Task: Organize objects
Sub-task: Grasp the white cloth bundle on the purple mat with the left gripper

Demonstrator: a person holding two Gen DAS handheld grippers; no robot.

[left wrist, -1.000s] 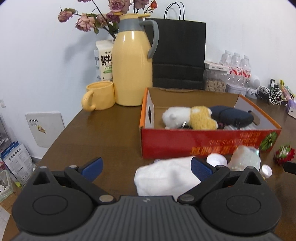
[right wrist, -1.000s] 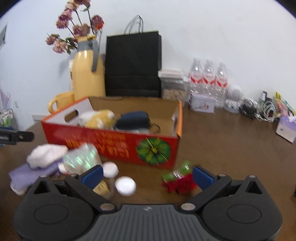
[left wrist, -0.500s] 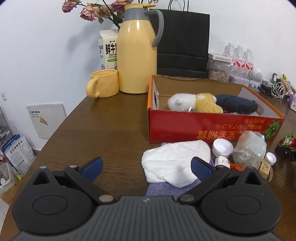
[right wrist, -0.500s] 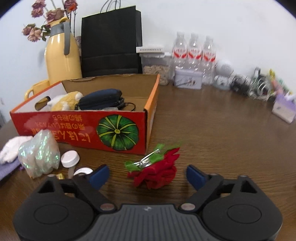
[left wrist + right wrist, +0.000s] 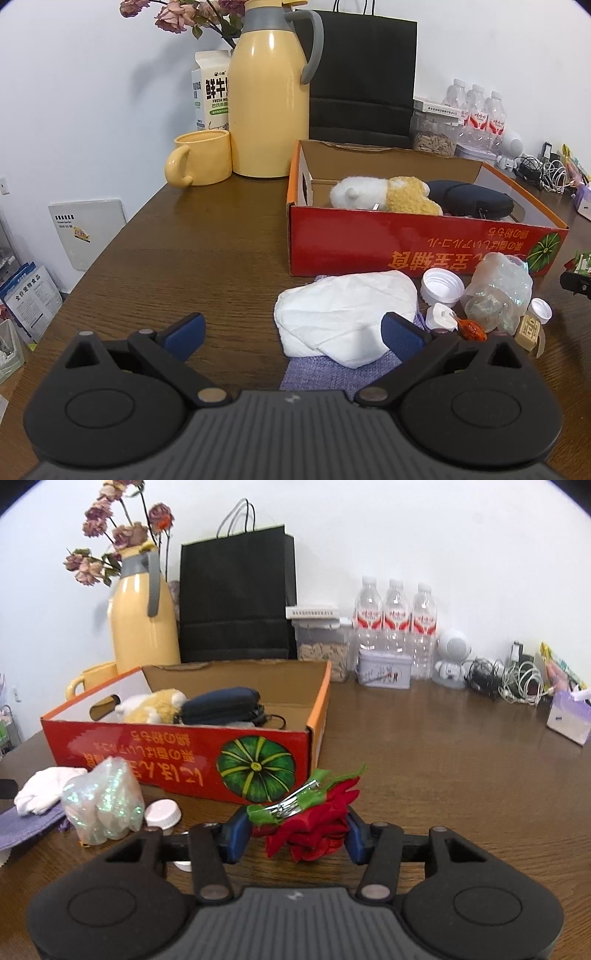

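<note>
In front of the red box point(image 5: 177, 753), left to right: the left gripper point(image 5: 291, 330) hangs with jaws wide apart by the white cloth point(image 5: 347, 314); the right gripper point(image 5: 293, 834) has just been closing, blue pads touching the red flower clip point(image 5: 314, 827) lying crosswise between them.

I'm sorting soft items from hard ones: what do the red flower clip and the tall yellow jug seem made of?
Red flower clip: apparently felt or fabric petals, matte, with a shiny metal clasp on top. Tall yellow jug: hard and glossy, showing highlights; plastic or painted metal, unclear which.
</note>
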